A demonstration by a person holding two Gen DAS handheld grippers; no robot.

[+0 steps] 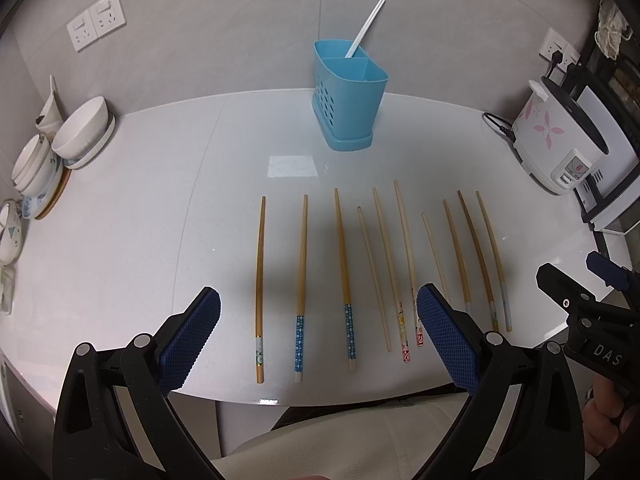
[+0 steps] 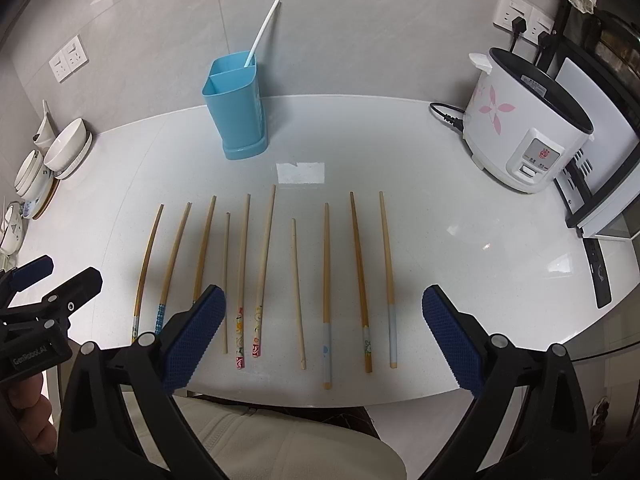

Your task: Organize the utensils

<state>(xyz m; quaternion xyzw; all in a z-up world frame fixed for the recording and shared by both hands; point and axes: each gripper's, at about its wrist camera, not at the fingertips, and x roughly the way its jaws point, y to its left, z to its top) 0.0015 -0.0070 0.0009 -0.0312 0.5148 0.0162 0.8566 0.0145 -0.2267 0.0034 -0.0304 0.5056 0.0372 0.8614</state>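
Several wooden chopsticks (image 1: 344, 264) (image 2: 296, 292) lie side by side in a row near the table's front edge, thick ends toward me. Behind them stands a blue divided utensil holder (image 1: 347, 98) (image 2: 237, 104) with a pair of white chopsticks (image 1: 366, 26) (image 2: 262, 34) leaning in its back compartment. My left gripper (image 1: 318, 338) hangs open just in front of the row's left half, holding nothing. My right gripper (image 2: 324, 330) is open too, above the thick ends of the row's right half, also with nothing in it.
The white table (image 1: 140, 208) (image 2: 460, 248) carries stacked bowls and plates (image 1: 80, 130) (image 2: 64, 148) at the left and a white rice cooker (image 1: 560, 140) (image 2: 528, 120) with its cord at the right. A person's lap shows below the table's front edge.
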